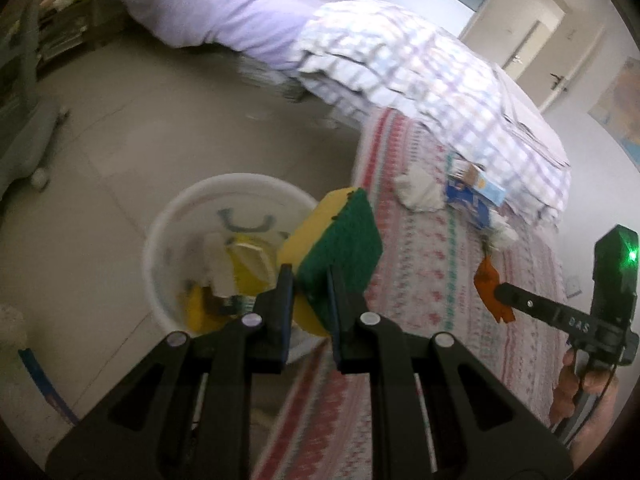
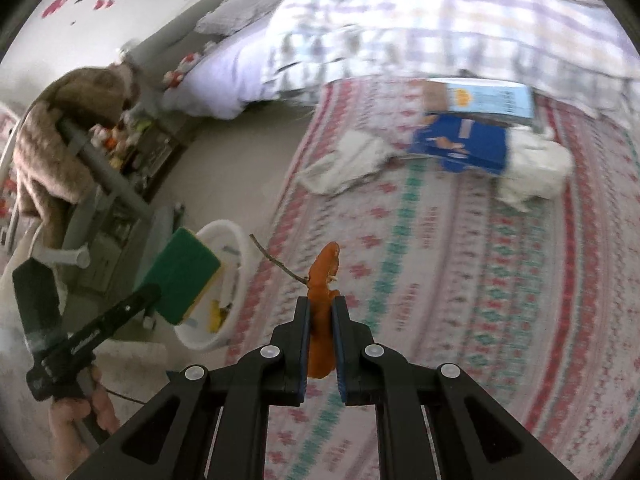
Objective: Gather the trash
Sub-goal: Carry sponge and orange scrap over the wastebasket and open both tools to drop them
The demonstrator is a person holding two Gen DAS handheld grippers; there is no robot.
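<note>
My left gripper point(image 1: 310, 280) is shut on a yellow sponge with a green scouring face point(image 1: 340, 248), held over the near rim of a white trash bin point(image 1: 160, 216) on the floor beside the bed; the sponge point(image 2: 180, 276) and bin point(image 2: 224, 236) also show in the right wrist view. The bin holds yellow and white scraps. My right gripper point(image 2: 321, 308) is shut on an orange peel point(image 2: 322, 280) with a thin twig, held above the patterned bedspread point(image 2: 460, 280); the peel also shows in the left wrist view point(image 1: 490, 284). More trash lies on the bed: a crumpled white tissue point(image 2: 348, 160), a blue carton point(image 2: 464, 144), a light-blue box point(image 2: 488, 100) and another white wad point(image 2: 536, 168).
A checked quilt point(image 1: 400, 64) is bunched across the bed. A grey chair base point(image 1: 24, 148) stands on the tiled floor point(image 1: 160, 120) left of the bin. A brown furry coat point(image 2: 60, 128) hangs over a chair by a cluttered shelf point(image 2: 132, 136).
</note>
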